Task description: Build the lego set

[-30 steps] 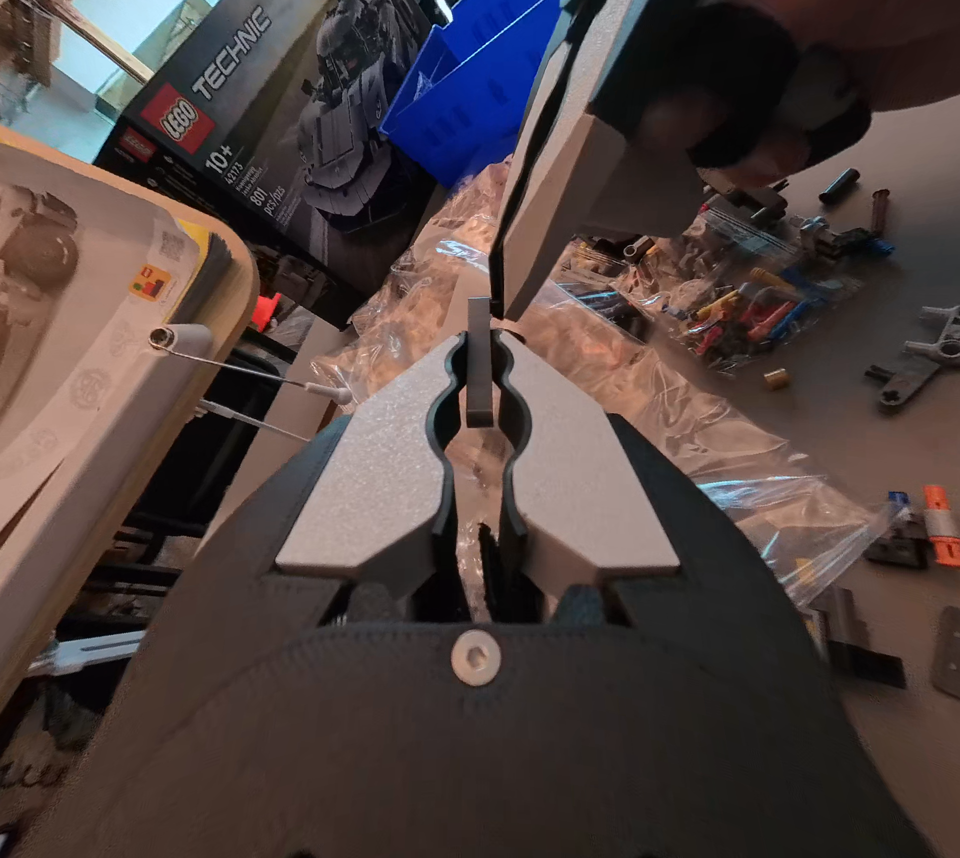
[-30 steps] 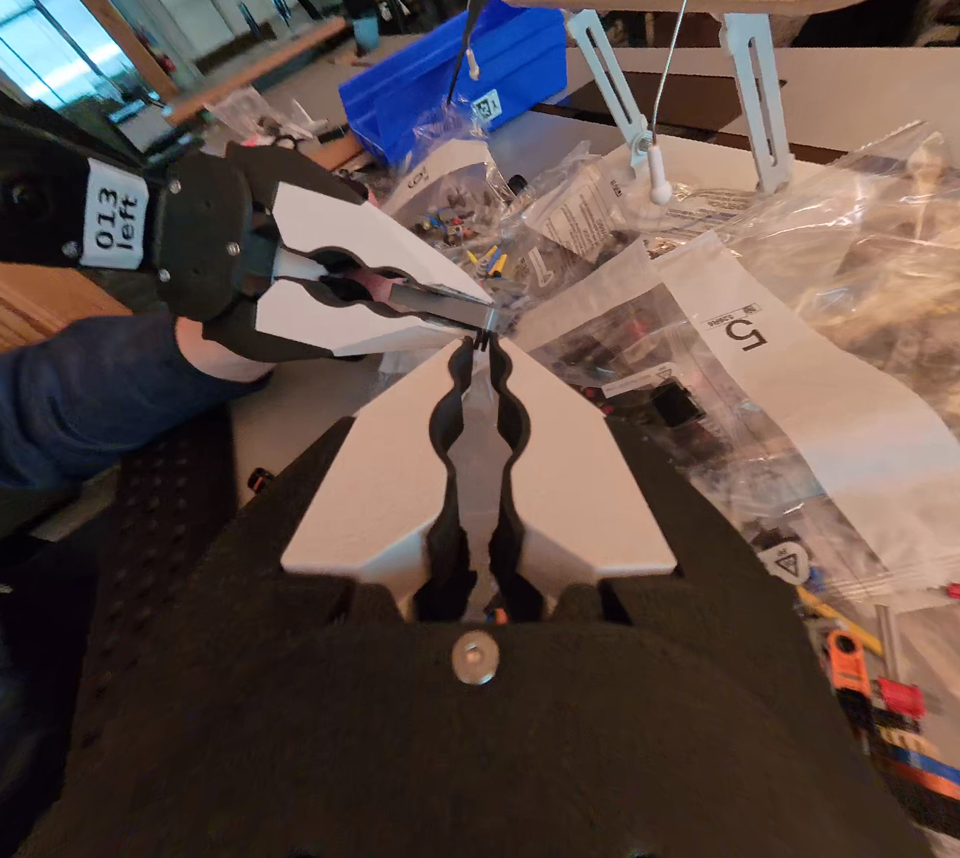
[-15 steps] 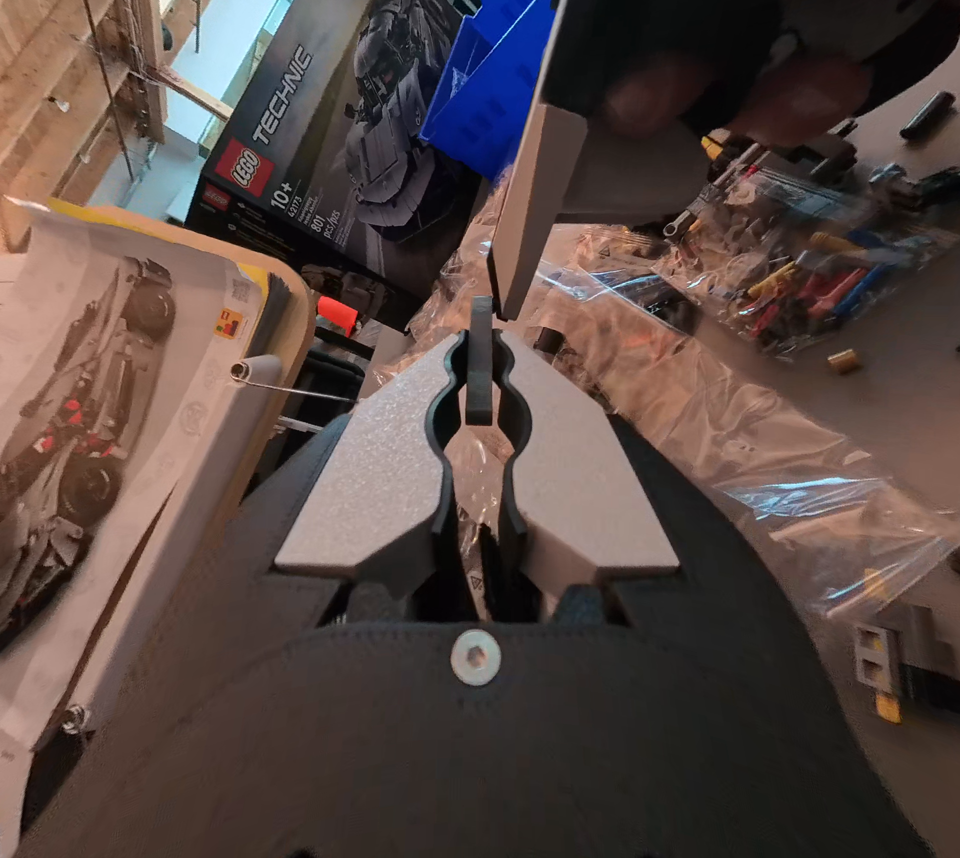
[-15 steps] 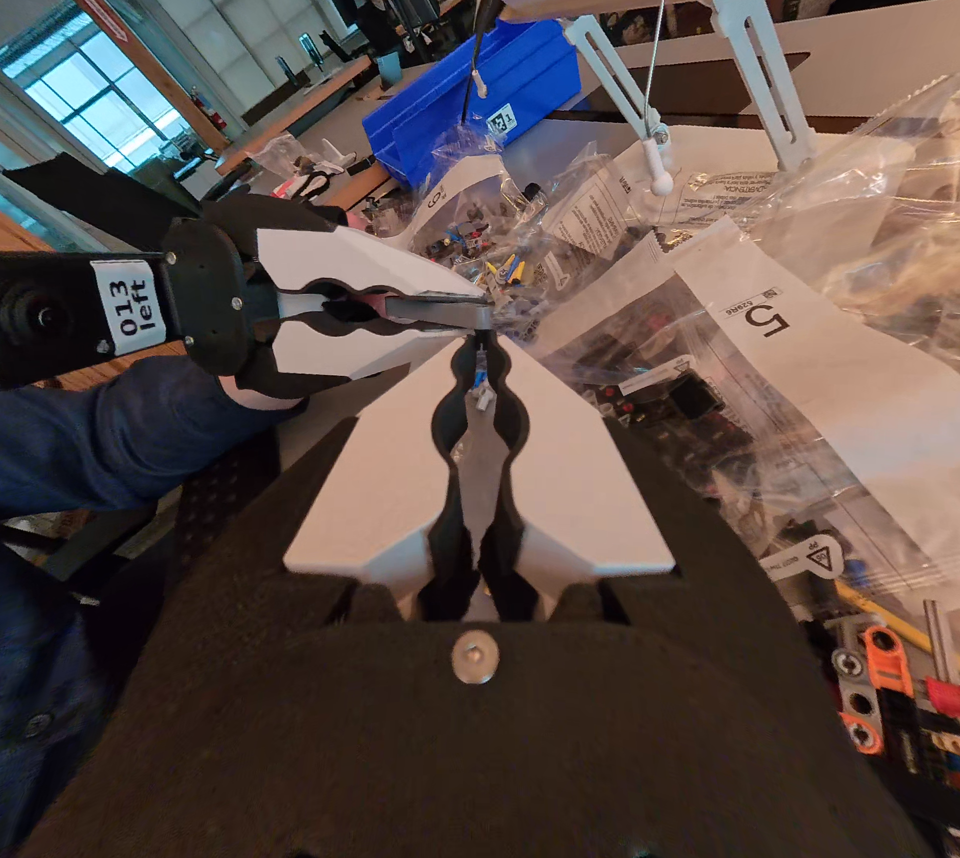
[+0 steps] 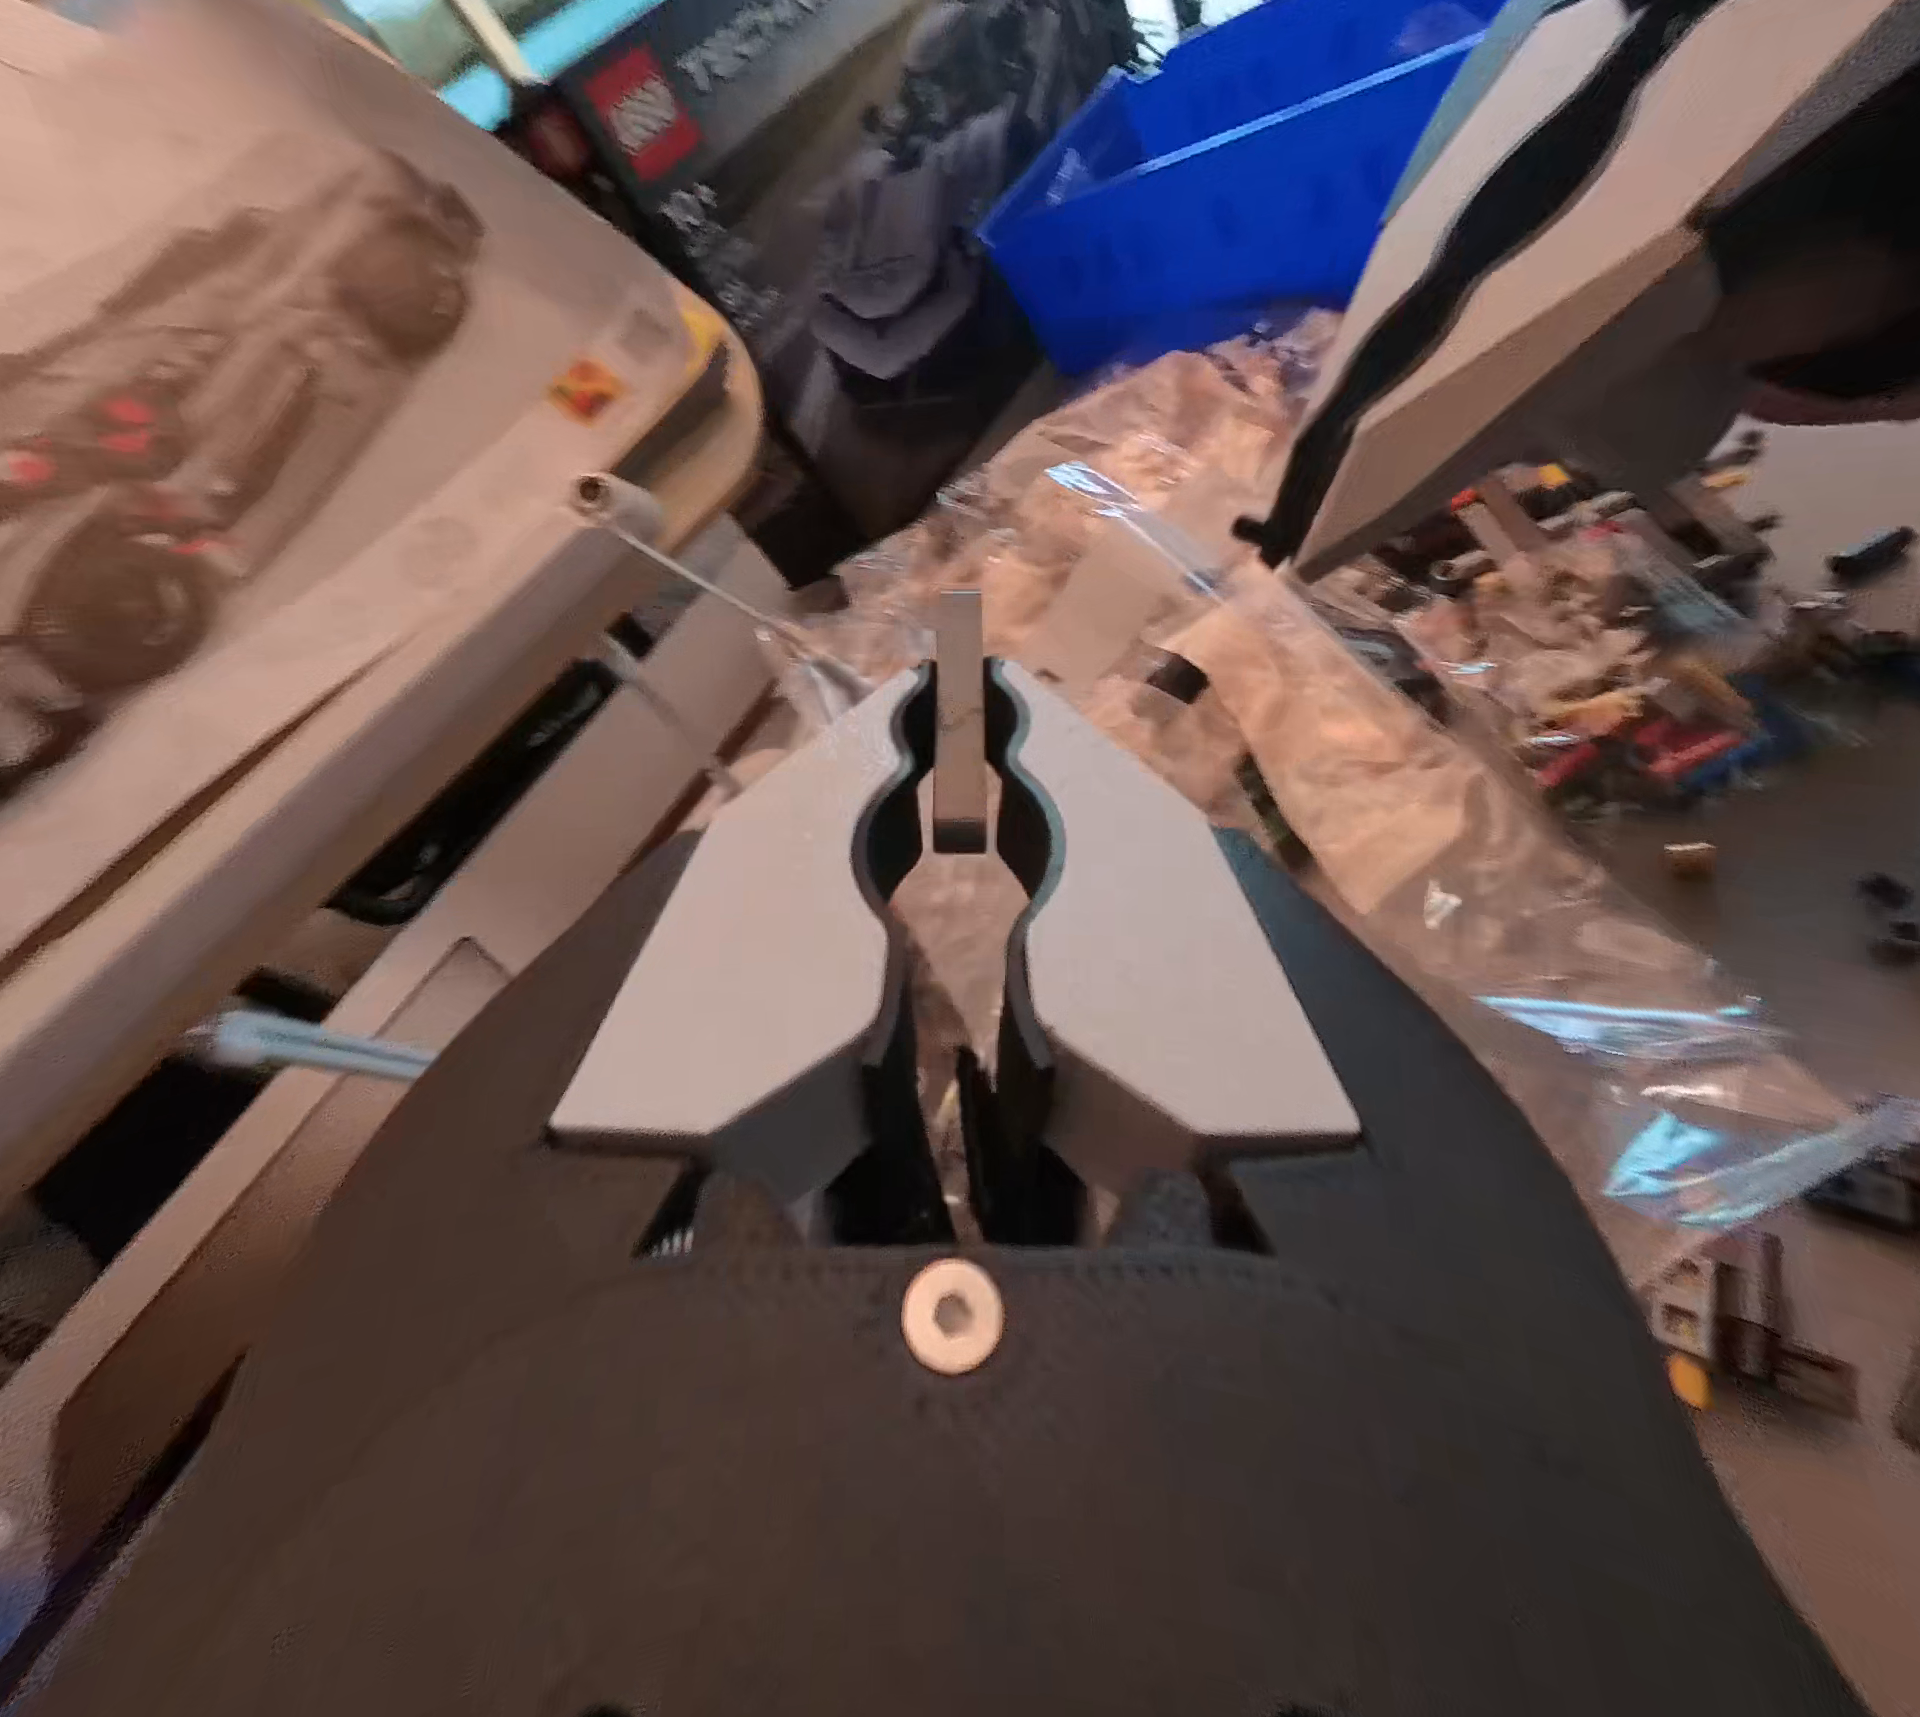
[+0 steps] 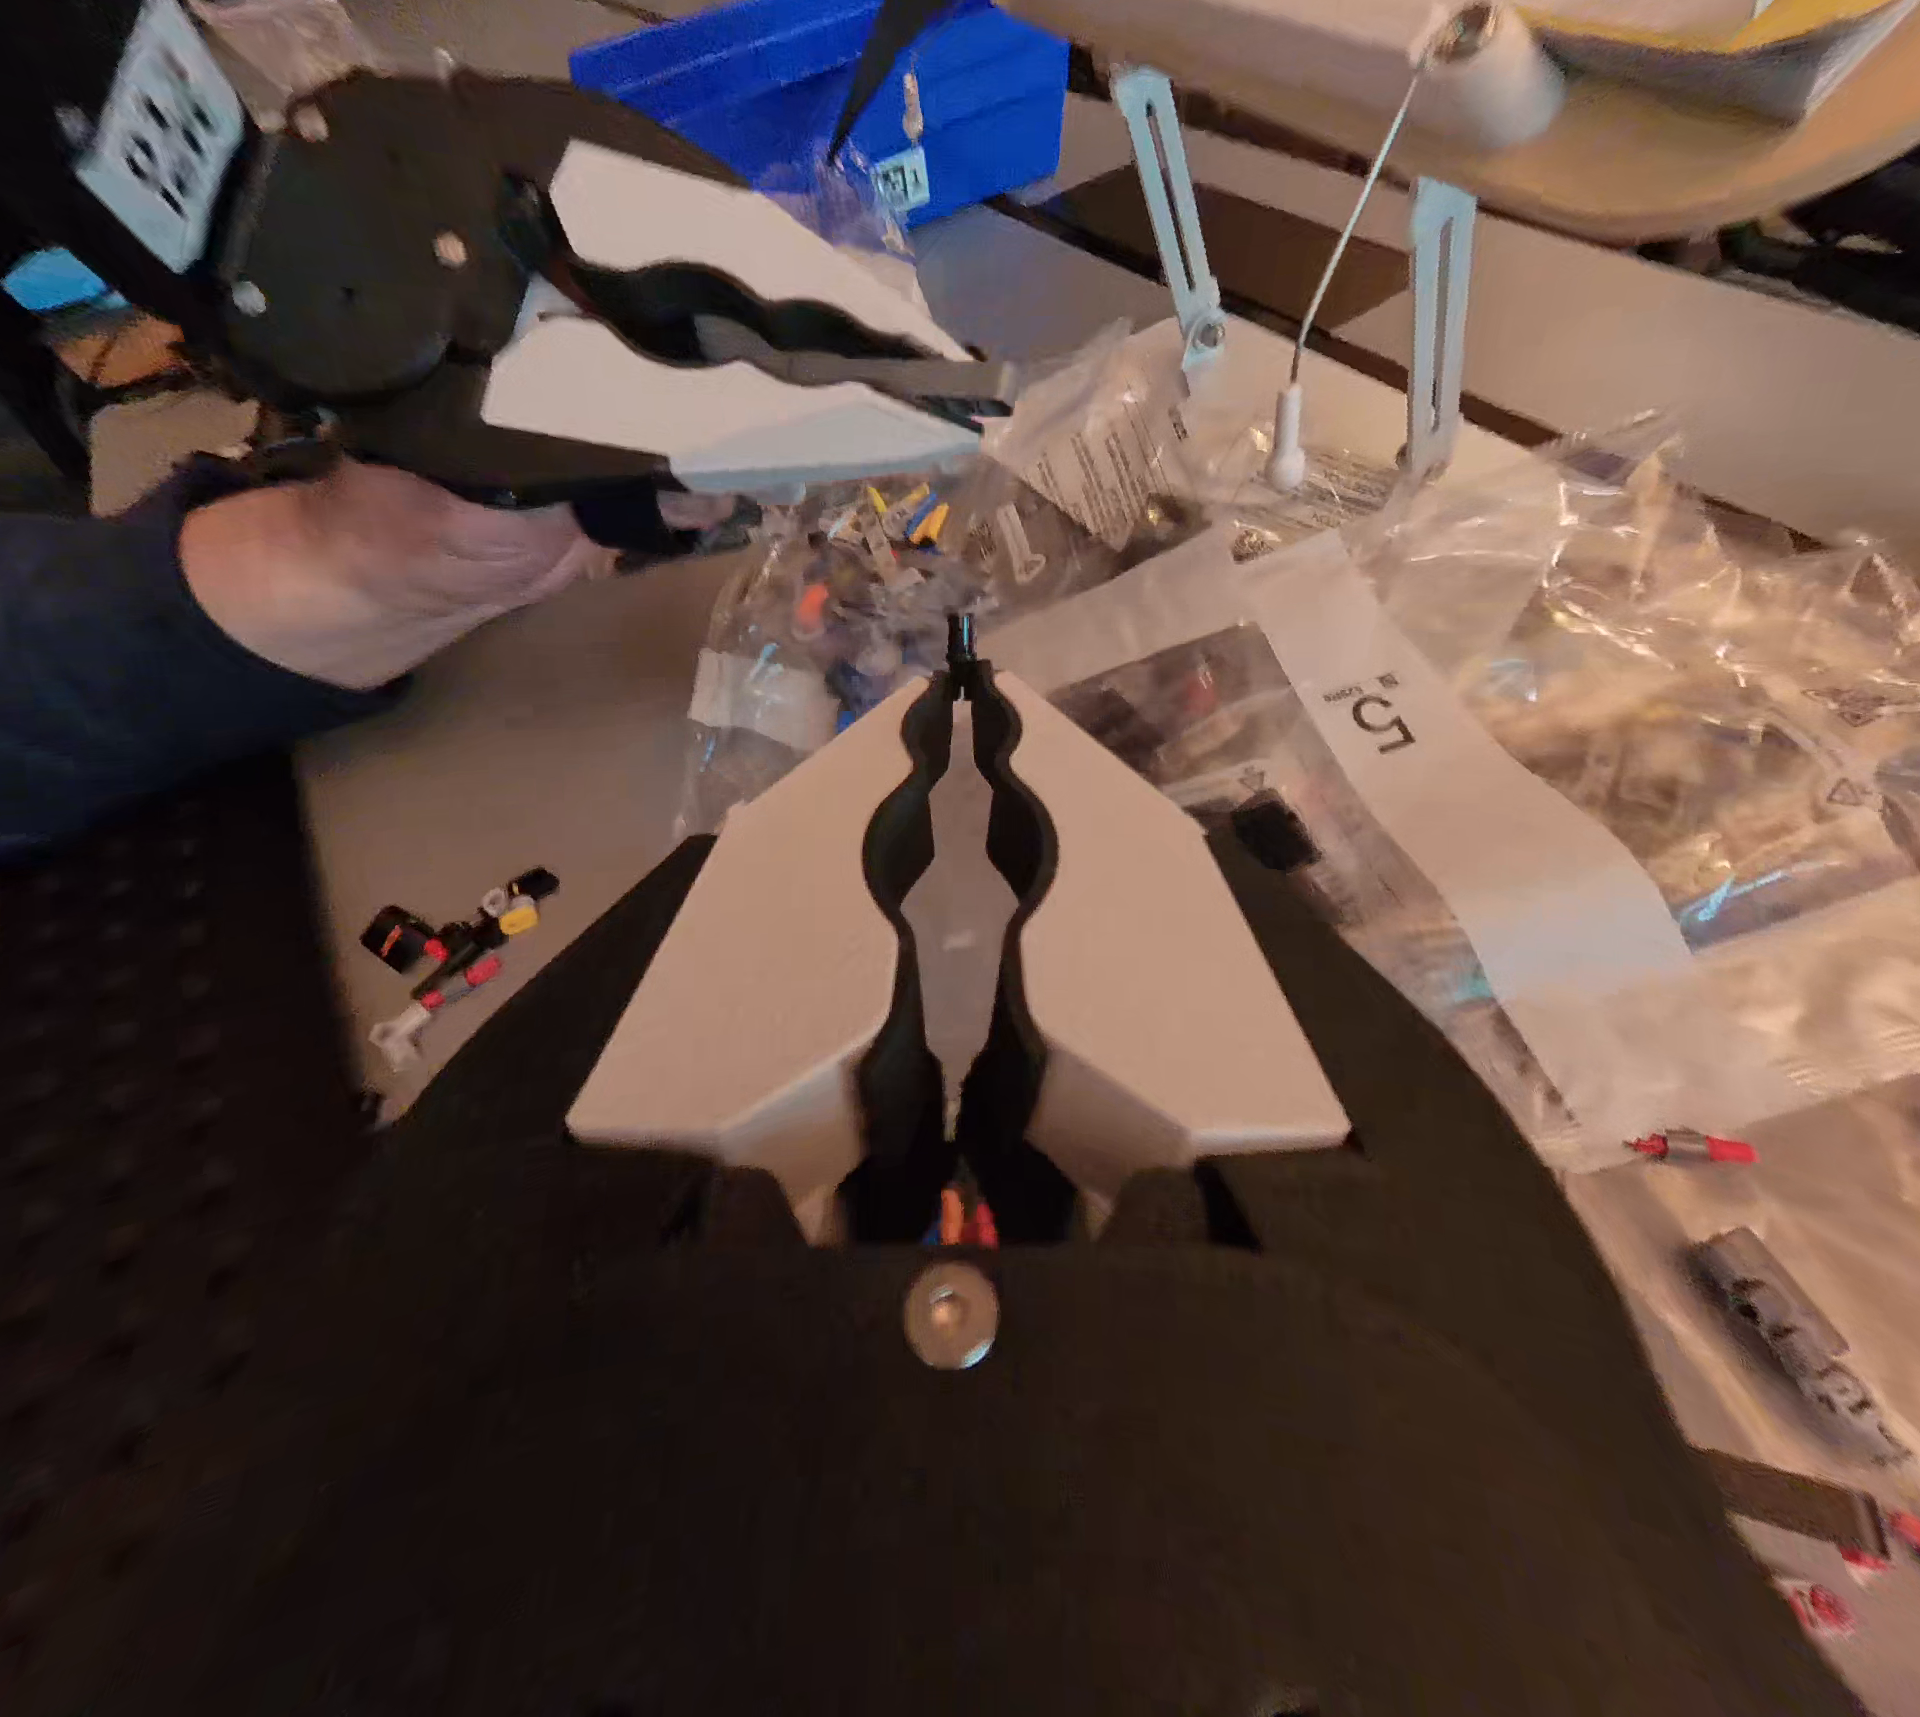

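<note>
Right now I have the left gripper (image 5: 958,680) pinching a flat dark grey beam (image 5: 958,722) on edge between its fingers, so that its far end sticks out free — my guess is that leaves it exposed for a pin to go in. Meanwhile the right gripper (image 6: 961,680) has its fingers pressed together on a small black pin (image 6: 958,637), held by its near end with the tip pointing away. In the right wrist view the two pieces are well apart, beam up and to the left, pin lower.

Both grippers have matte pale fingers with wavy black rubbery pads (good for gripping smooth plastic). Below them the desk (image 6: 499,753) carries crinkly clear parts bags (image 6: 1683,659), glossy and full of coloured bits, and a few loose pieces (image 6: 457,929) lie near left. Far off stand a blue bin (image 5: 1226,213) and the dark set box (image 5: 831,161) — the instruction booklet (image 5: 260,337) rests on a raised stand at left.
</note>
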